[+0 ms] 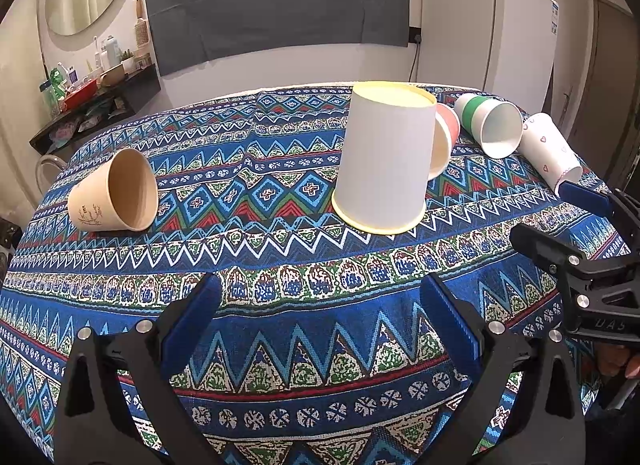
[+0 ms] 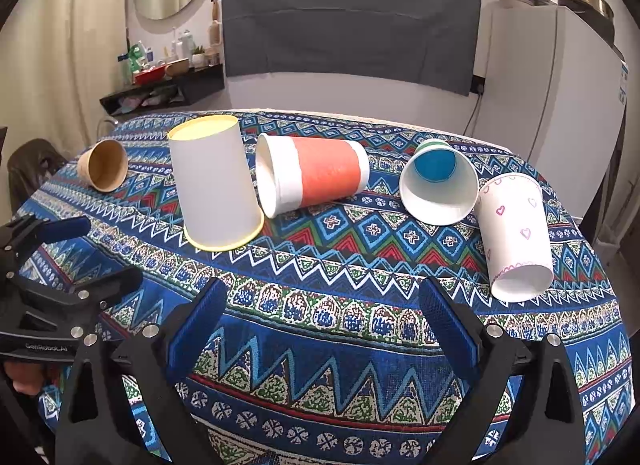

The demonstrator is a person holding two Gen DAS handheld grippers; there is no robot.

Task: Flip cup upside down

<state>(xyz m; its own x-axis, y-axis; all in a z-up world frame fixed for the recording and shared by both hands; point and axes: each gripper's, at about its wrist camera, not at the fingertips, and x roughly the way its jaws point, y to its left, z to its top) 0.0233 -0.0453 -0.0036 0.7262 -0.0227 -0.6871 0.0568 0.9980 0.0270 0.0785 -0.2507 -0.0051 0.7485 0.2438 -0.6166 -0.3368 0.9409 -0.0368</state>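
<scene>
A white paper cup with a yellow rim (image 1: 384, 161) stands upside down on the patterned tablecloth (image 1: 280, 273); it also shows in the right wrist view (image 2: 216, 189). Four other cups lie on their sides: a tan one (image 1: 114, 197) (image 2: 105, 164), a red-banded one (image 2: 316, 175) (image 1: 445, 137), a green-striped one (image 1: 486, 125) (image 2: 438, 185) and a white one with hearts (image 2: 514, 233) (image 1: 550, 149). My left gripper (image 1: 320, 305) is open and empty, short of the upside-down cup. My right gripper (image 2: 324, 305) is open and empty, in front of the red-banded cup.
The right gripper shows at the right edge of the left wrist view (image 1: 576, 233); the left gripper shows at the left edge of the right wrist view (image 2: 72, 257). Behind the table are a grey cloth-covered screen (image 2: 348, 21), a fridge (image 2: 552, 85) and a cluttered shelf (image 2: 160, 81).
</scene>
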